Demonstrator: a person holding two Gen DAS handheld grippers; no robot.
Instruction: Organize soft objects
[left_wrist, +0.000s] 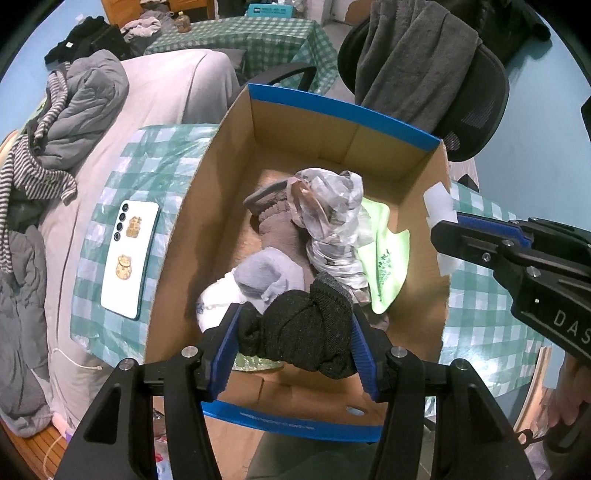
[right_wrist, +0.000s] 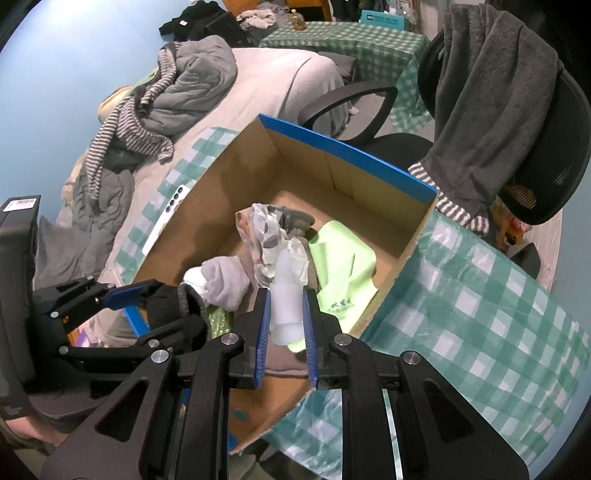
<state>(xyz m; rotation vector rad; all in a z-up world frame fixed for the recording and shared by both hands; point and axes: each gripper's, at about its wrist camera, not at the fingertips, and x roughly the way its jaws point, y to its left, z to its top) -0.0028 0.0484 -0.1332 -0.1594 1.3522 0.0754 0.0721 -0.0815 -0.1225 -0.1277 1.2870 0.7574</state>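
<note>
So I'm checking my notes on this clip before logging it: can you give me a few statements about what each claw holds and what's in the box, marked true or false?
1. The left claw is shut on a black sock. True.
2. The right claw is open and holds nothing. False: it is shut on a white plastic piece.
3. The cardboard box already holds a light green bag. True.
4. The white phone lies inside the box. False: it lies outside it, on the checked cloth.
5. A grey garment hangs over the office chair. True.
</note>
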